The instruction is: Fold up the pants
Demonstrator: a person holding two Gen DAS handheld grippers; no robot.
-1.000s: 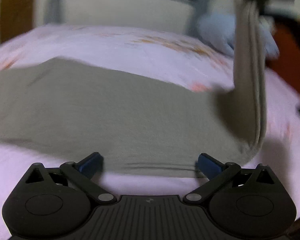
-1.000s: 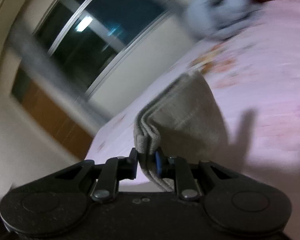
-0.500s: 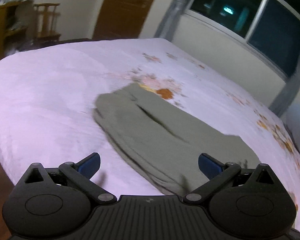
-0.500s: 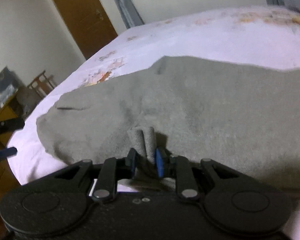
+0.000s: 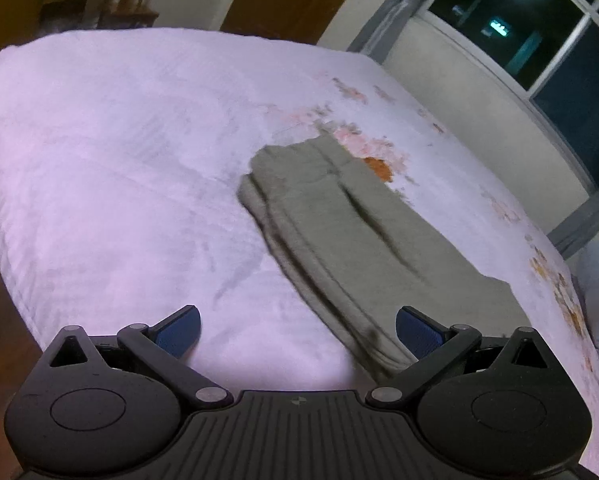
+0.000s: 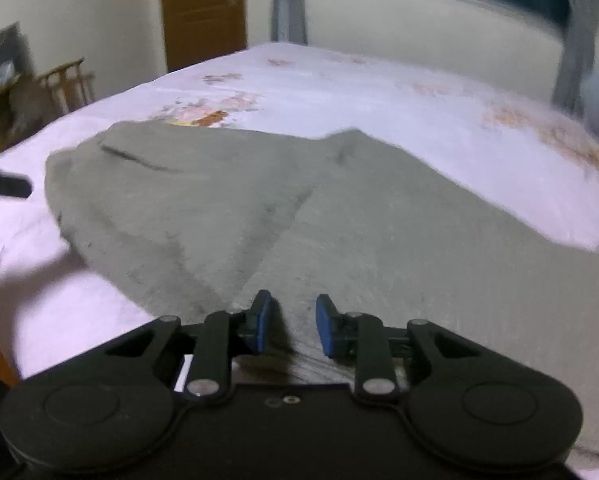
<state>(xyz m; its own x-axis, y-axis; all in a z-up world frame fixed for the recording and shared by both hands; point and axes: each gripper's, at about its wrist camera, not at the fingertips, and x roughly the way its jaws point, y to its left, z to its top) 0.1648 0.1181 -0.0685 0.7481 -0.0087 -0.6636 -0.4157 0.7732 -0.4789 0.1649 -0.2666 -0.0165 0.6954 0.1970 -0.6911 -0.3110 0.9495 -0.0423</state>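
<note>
My right gripper (image 6: pixel 289 326) has just let go: half a second ago its pads were pinched on a bunched ridge of the pants (image 6: pixel 299 208), and now the jaws stand apart with flat cloth showing between them and nothing held. A second ago that same gripper was carrying the folded fabric up in the air; now the fabric lies down on the bed (image 5: pixel 119 140). I read that as one fold laid and released.

My left gripper (image 5: pixel 297 330) is spread wide and empty, as it was in the earlier views, and it has swung round to look along the pants (image 5: pixel 339 232) from their near end. Its right pad sits just over the cloth's near end, the left pad over bare sheet.

The pants lie as a long grey strip running from the bed's near edge toward the floral print in the middle, well clear of the far edge under the window. In the right wrist view a diagonal crease crosses the top layer, so the layers look slightly uneven to me. The strip is long, so I judge at least one crosswise fold remains, and the left gripper seems placed to start it.
</note>
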